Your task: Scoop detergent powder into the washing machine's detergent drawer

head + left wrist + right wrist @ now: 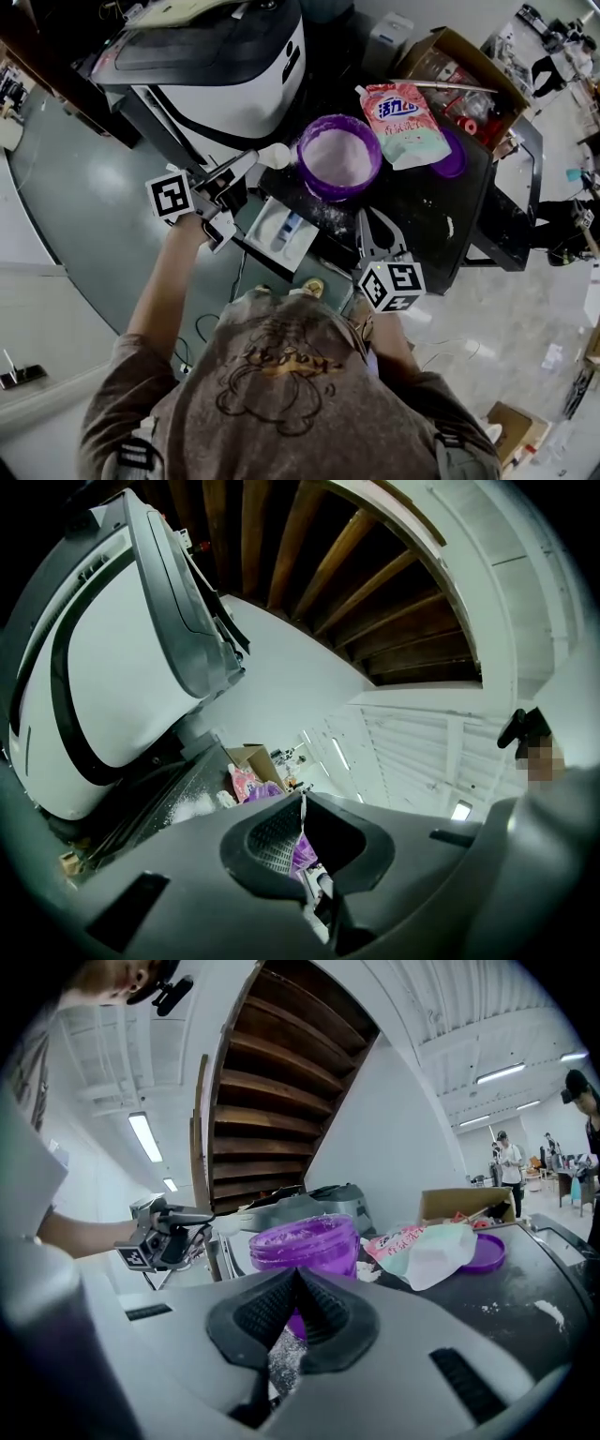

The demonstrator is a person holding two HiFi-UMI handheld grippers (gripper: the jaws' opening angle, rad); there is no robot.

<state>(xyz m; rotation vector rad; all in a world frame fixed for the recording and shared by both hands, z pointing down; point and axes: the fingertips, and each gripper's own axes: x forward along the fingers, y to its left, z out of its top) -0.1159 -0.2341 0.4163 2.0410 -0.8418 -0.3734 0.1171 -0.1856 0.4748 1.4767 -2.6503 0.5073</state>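
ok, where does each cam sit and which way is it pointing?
Head view: on the head, steeply down on washing machine, detergent drawer, purple tub; shows arms, left gripper, right gripper.
Left gripper view: on that gripper, tilted up past the machine to the wooden beams; own jaws shut on the scoop.
Right gripper view: on that gripper, across the table at the tub; own shut jaws, left forearm.
Shared by all: tub, detergent bag.

Things in view, counted by kind

Two grippers are seen, the left gripper [246, 161] and the right gripper [367, 217]. One washing machine [225, 66], one detergent drawer [281, 232], one purple tub [337, 194] of powder, one purple lid [453, 155], one detergent bag [403, 122], one white scoop [275, 156], one cardboard box [459, 56] and one black table [441, 234] are counted.
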